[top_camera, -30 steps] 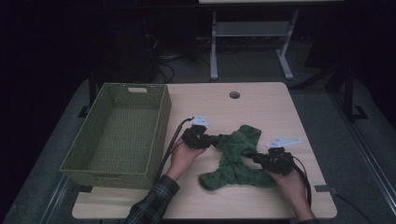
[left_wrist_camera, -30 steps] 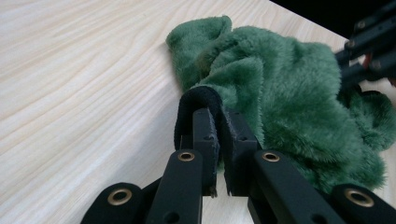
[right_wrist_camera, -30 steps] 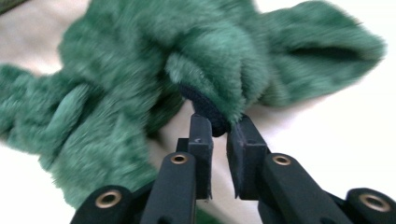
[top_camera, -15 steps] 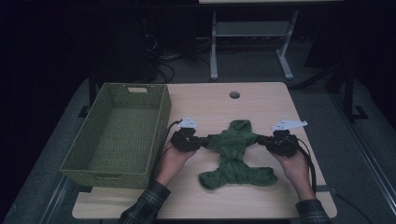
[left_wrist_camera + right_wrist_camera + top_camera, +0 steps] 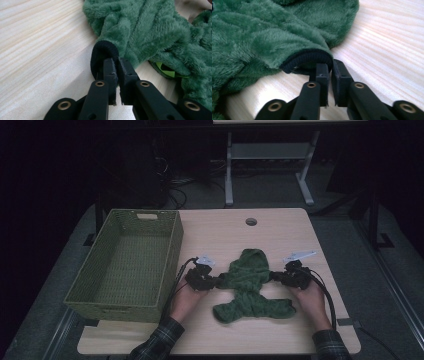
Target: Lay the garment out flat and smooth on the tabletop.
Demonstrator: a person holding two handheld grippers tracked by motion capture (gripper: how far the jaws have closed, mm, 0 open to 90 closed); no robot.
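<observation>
You're wearing dark plaid flannel sleeves (image 5: 159, 339); your black two-jaw left gripper (image 5: 115, 65) shows brass-ringed screw holes (image 5: 100, 83), the matching right gripper (image 5: 330, 67) likewise, black cables (image 5: 326, 295) trailing.

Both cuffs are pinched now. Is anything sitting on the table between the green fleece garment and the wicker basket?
Nothing visible. Between the green fleece garment and the wicker basket lie only bare table and the left gripper with its hand.
</observation>
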